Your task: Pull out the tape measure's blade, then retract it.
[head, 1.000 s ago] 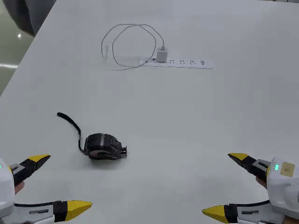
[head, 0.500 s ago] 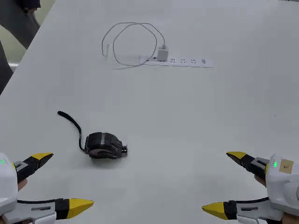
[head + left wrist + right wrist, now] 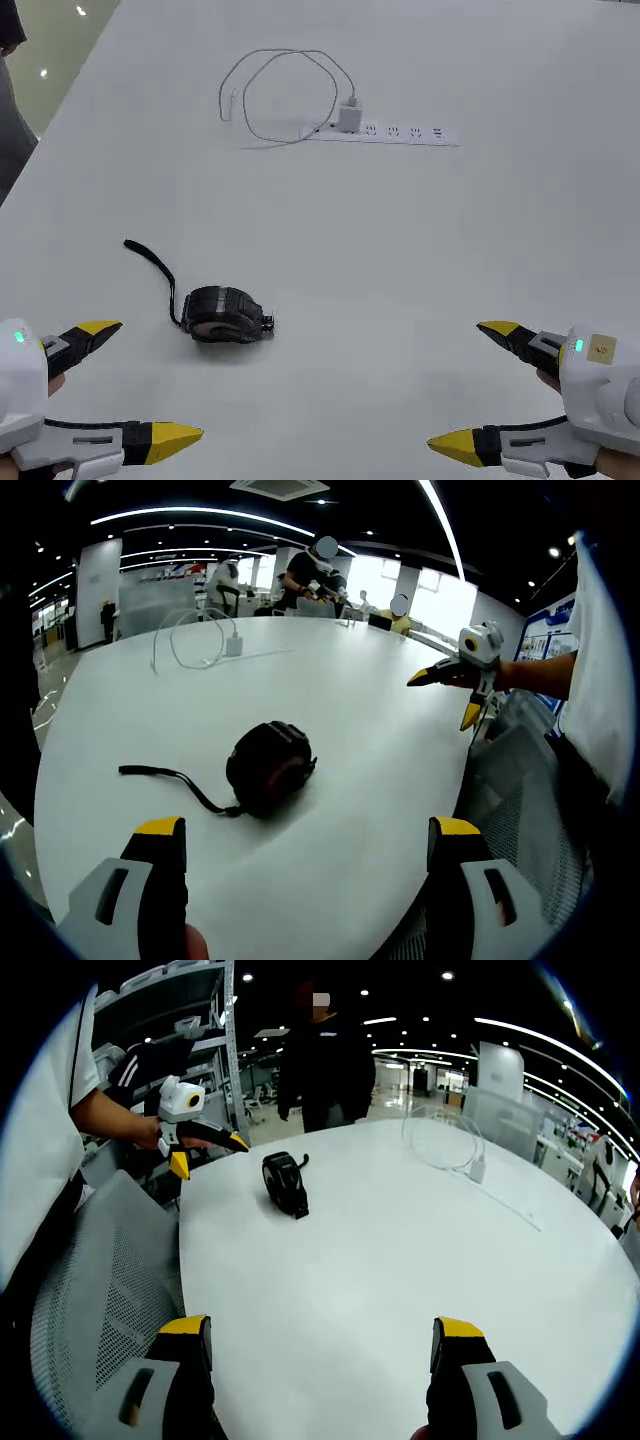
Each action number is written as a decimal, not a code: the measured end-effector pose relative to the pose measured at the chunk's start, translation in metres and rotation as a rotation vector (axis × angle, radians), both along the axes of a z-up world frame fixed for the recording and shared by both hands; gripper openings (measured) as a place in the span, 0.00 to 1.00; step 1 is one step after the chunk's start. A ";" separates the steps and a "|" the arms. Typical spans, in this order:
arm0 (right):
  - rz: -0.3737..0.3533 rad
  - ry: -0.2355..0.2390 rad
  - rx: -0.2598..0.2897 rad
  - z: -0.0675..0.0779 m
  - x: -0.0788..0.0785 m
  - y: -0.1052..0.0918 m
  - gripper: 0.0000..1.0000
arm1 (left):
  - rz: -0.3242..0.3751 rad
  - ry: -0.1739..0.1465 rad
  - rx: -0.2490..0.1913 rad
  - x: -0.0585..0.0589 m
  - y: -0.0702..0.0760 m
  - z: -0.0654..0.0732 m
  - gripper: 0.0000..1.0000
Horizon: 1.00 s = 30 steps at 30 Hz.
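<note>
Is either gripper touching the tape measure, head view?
No: the tape measure lies alone on the white table, with the left gripper and right gripper both open and clear of it.

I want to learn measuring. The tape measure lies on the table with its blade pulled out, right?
Not quite. The tape measure lies on the table, but its blade is retracted, as the head view shows. The trailing strip is its strap.

Open-plan office, white table (image 3: 420,260), ceiling striplights (image 3: 200,512) (shelving (image 3: 165,982) too)
</note>
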State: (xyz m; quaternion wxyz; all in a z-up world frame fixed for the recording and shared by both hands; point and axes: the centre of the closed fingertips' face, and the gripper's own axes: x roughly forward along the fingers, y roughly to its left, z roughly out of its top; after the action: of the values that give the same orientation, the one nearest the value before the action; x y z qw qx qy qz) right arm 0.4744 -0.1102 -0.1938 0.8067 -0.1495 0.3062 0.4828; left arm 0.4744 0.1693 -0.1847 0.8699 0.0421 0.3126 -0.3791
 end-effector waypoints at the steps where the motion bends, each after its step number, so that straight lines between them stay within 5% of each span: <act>1: 0.001 0.001 0.001 0.000 0.000 0.000 0.89 | 0.000 -0.001 -0.001 0.000 0.000 0.000 0.99; 30: 0.144 0.011 -0.037 -0.012 0.025 0.028 0.87 | -0.170 0.006 0.087 0.034 -0.011 -0.009 0.97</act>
State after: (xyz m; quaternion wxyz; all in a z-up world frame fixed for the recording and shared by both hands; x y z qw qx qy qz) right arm 0.4997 -0.0823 -0.2057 0.7654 -0.1835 0.3079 0.5345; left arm 0.5082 0.1582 -0.1938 0.8309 0.1049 0.3267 -0.4379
